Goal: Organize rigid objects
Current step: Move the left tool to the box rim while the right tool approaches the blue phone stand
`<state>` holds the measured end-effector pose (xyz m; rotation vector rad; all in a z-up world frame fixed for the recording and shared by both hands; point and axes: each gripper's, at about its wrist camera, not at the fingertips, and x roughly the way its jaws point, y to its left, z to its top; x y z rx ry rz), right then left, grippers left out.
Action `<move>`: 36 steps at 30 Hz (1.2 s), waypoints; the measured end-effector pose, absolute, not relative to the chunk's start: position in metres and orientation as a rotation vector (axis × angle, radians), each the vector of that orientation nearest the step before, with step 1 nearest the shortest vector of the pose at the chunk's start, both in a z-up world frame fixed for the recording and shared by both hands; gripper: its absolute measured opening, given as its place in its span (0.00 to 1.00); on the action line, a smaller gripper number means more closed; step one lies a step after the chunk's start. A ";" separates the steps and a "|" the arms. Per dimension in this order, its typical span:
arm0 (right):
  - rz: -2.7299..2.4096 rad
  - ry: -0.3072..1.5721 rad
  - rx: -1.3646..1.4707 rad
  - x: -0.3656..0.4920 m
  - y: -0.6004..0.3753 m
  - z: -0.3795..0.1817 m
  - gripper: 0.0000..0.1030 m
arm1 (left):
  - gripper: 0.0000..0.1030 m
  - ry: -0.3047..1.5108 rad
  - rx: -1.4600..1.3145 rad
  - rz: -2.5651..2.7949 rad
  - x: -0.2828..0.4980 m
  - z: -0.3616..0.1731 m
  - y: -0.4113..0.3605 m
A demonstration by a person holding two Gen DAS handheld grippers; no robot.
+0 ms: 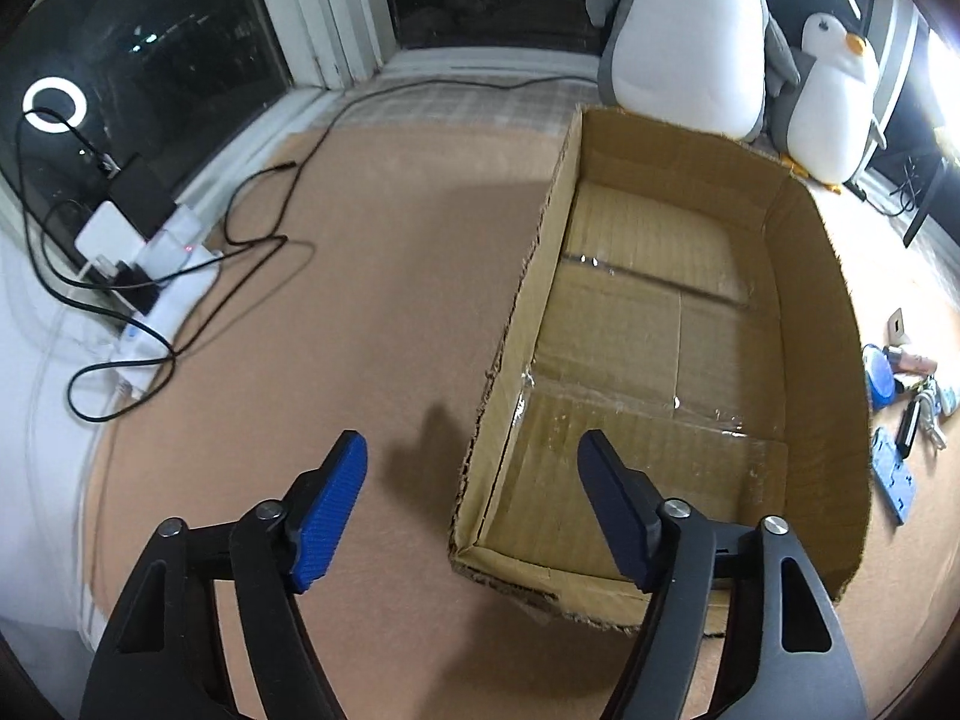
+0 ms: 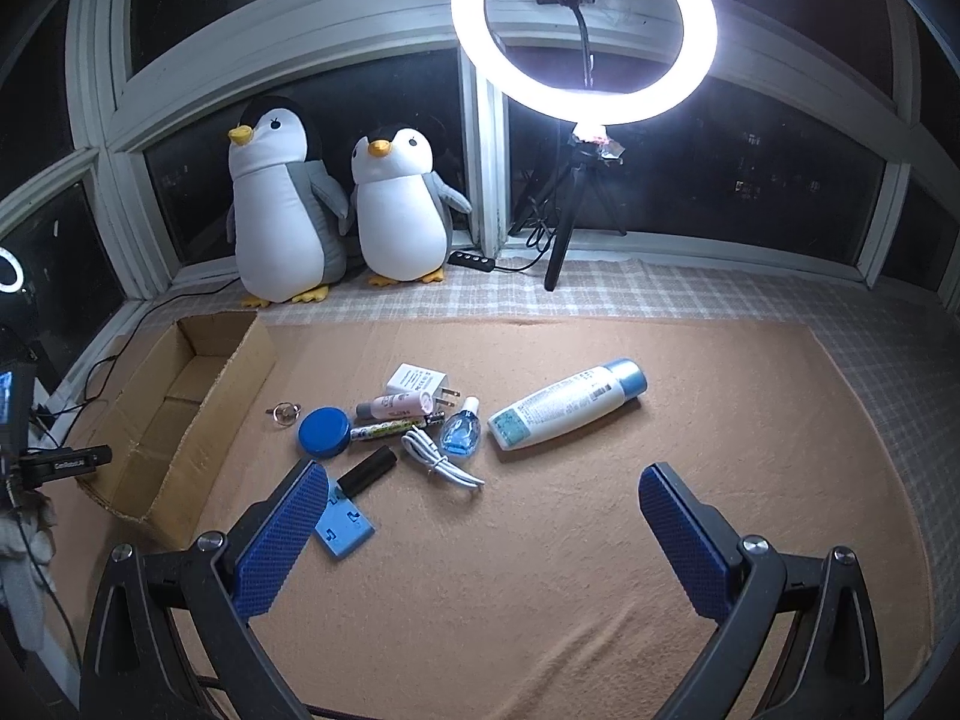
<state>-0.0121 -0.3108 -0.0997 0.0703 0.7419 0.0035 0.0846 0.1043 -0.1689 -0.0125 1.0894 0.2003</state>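
Observation:
An empty cardboard box (image 1: 810,300) lies on the tan mat, also in the right wrist view (image 2: 198,414) at the left. My left gripper (image 1: 474,450) is open and empty above the box's near left wall. My right gripper (image 2: 480,474) is open and empty, just short of a cluster of small items: a white and blue bottle (image 2: 564,405), a blue round lid (image 2: 324,432), a white charger plug (image 2: 417,384), a pink tube (image 2: 393,405), a white cable (image 2: 438,462), a black stick (image 2: 367,470), a blue flat piece (image 2: 345,525) and a key ring (image 2: 285,413).
Two plush penguins (image 2: 336,204) stand on the sill behind the box. A lit ring light on a tripod (image 2: 582,30) stands at the back. Black cables and a power strip (image 1: 138,240) lie left of the mat. The mat (image 2: 540,570) spreads in front.

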 end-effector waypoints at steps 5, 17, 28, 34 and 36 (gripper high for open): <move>0.042 0.765 0.035 -0.010 -0.302 -0.108 0.99 | 0.60 1.108 -0.010 0.193 0.088 -0.176 0.104; 0.180 0.831 -0.039 0.007 -0.267 -0.123 0.99 | 0.33 1.158 -0.029 0.167 0.095 -0.194 0.107; 0.321 0.921 -0.202 0.034 -0.218 -0.158 0.85 | 0.27 1.160 -0.031 0.154 0.093 -0.196 0.108; 0.364 1.010 -0.258 0.056 -0.204 -0.187 0.77 | 0.27 1.156 -0.025 0.160 0.094 -0.196 0.108; 0.380 1.042 -0.254 0.064 -0.204 -0.194 0.72 | 0.27 1.157 -0.027 0.160 0.093 -0.196 0.107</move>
